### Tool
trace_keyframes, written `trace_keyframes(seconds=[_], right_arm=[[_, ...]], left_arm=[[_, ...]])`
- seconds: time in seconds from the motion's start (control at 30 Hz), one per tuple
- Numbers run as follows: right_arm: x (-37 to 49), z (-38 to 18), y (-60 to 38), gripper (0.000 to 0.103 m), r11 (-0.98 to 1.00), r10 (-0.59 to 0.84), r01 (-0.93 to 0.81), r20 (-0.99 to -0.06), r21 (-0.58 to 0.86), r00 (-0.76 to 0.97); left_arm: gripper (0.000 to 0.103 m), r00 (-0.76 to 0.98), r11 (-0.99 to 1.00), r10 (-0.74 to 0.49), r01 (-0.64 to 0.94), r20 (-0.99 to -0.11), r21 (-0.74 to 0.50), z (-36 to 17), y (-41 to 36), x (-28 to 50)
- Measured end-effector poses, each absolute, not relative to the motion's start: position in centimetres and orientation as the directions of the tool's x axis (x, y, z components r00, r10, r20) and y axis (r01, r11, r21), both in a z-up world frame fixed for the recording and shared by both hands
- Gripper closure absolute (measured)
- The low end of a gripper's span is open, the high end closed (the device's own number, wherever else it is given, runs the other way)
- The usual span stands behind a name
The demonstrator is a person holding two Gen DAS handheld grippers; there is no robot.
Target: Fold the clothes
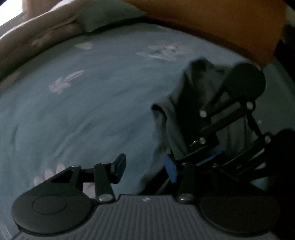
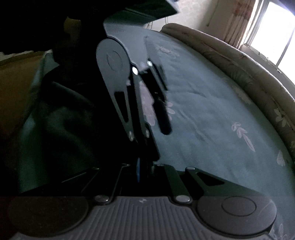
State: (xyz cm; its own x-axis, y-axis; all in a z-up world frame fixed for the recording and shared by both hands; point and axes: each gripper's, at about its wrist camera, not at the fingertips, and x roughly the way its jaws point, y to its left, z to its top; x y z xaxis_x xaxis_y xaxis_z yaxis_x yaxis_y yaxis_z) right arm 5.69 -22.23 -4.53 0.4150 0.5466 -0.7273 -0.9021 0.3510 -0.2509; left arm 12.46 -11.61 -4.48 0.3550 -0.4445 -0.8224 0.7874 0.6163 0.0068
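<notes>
A dark grey garment (image 1: pixel 181 110) hangs crumpled at the right of the left wrist view, above a blue bedsheet (image 1: pixel 92 114). My left gripper (image 1: pixel 144 168) is open low over the sheet. Its blue-padded finger (image 1: pixel 170 169) sits next to the garment's edge, and only sheet shows between the jaws. In the right wrist view my right gripper (image 2: pixel 145 166) is shut, with the dark garment (image 2: pixel 55 125) bunched to its left and apparently pinched in it. A finger (image 2: pixel 164 118) of the left gripper stands close in front and hides part of the cloth.
The sheet (image 2: pixel 212 120) carries pale flower prints. A beige padded bed rim (image 2: pixel 248 70) curves along its far side. A grey-green pillow (image 1: pixel 110 16) lies by the rim. An orange-brown surface (image 1: pixel 221 27) borders the bed. A bright window (image 2: pixel 276 27) is beyond.
</notes>
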Motion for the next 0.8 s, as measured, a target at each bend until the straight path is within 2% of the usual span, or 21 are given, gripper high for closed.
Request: trace_keyframes(seconds=[0.23,0.27,0.3,0.33,0.4,0.43,0.47,0.53,0.6,0.63,0.7,0.8], right_arm=[[5.4,-4.6,-22.5,0.095,0.356,0.545,-0.904,-0.732,-0.238,0.408],[5.4,-4.7,-22.5,0.095,0.355,0.543,-0.903,-0.733,-0.242,0.410],[5.4,-4.7,-22.5,0.095,0.356,0.542,-0.901,-0.730,-0.249,0.416],[5.4,-4.7,-22.5,0.095,0.358,0.542,-0.898,-0.727,-0.255,0.422],[5.4,-4.3,-22.8,0.095,0.375,0.550,-0.891,-0.713,-0.254,0.435],[5.3,-4.1,-22.9,0.095,0.384,0.553,-0.888,-0.706,-0.254,0.441],[5.4,-3.9,-23.2,0.095,0.394,0.552,-0.883,-0.703,-0.254,0.449],[5.4,-3.6,-23.7,0.094,0.412,0.545,-0.874,-0.700,-0.256,0.462],[5.5,-3.4,-24.3,0.092,0.430,0.533,-0.865,-0.700,-0.260,0.475],[5.6,-3.3,-24.7,0.092,0.444,0.529,-0.860,-0.701,-0.252,0.479],[5.7,-3.2,-25.6,0.090,0.470,0.521,-0.850,-0.703,-0.238,0.485],[6.3,-3.1,-27.1,0.090,0.519,0.506,-0.830,-0.711,-0.202,0.489]], left_arm=[[0.057,0.299,0.519,-0.376,0.852,-0.877,0.068,-6.1,-13.5,13.5],[0.061,0.310,0.528,-0.364,0.845,-0.878,0.080,-6.4,-13.5,13.7],[0.080,0.333,0.544,-0.353,0.833,-0.875,0.098,-6.7,-13.5,13.9],[0.084,0.359,0.573,-0.349,0.812,-0.866,0.106,-6.8,-13.3,14.2],[0.086,0.409,0.670,-0.346,0.738,-0.845,0.082,-6.7,-12.3,15.4],[0.096,0.455,0.733,-0.312,0.674,-0.834,0.094,-6.7,-11.5,16.2],[0.097,0.489,0.783,-0.274,0.614,-0.828,0.103,-6.7,-10.7,17.1],[0.097,0.468,0.830,-0.298,0.557,-0.832,0.016,-6.3,-9.2,18.3],[0.095,0.452,0.827,-0.411,0.551,-0.792,-0.115,-5.1,-8.0,18.3],[0.085,0.433,0.804,-0.467,0.570,-0.771,-0.167,-4.5,-7.9,18.2],[0.076,0.408,0.768,-0.508,0.614,-0.759,-0.184,-4.0,-8.6,18.0],[0.076,0.348,0.712,-0.516,0.682,-0.783,-0.166,-4.9,-10.7,17.8]])
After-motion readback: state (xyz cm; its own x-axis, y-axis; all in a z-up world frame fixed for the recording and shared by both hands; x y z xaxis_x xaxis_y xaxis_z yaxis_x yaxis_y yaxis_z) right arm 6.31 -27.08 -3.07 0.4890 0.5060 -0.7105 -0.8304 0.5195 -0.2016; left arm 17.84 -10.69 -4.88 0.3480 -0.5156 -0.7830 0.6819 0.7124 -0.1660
